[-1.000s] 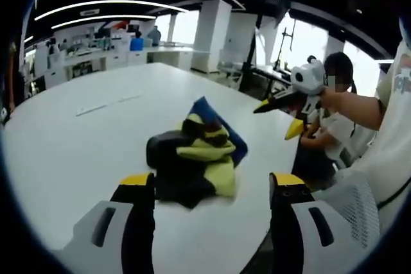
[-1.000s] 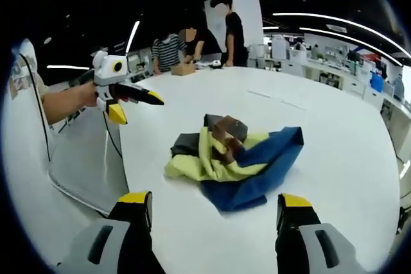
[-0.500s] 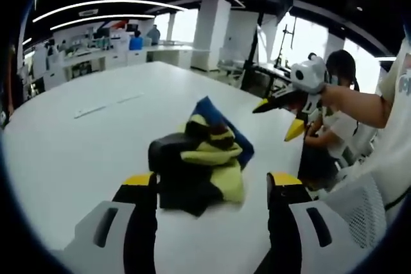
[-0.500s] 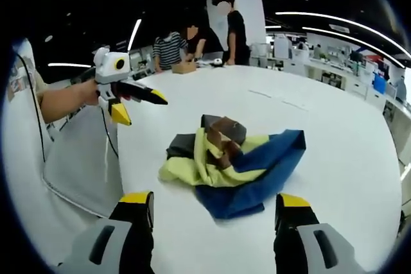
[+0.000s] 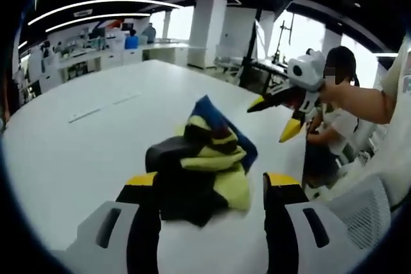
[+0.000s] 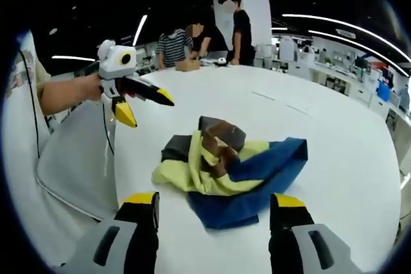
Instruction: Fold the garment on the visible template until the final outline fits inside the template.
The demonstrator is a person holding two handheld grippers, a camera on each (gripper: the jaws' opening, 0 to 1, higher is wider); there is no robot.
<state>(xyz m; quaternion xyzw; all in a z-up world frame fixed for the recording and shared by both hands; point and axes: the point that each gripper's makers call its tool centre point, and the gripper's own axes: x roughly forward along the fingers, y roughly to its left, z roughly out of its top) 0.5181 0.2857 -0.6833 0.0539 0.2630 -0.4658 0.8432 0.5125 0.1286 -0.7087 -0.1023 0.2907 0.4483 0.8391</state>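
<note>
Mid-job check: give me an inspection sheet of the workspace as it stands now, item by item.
Surface: white table, broad, bare around the pile.
Job's things: garment, a crumpled yellow, blue and dark heap, not folded; no template outline seen.
Clutter: thin flat strips far across the table.
Grippers: left gripper open, near the heap; right gripper open, short of it.
Cables: a thin cord hangs below the left gripper.
Surroundings: mesh chair at the table edge; people at the far end; office desks beyond.
</note>
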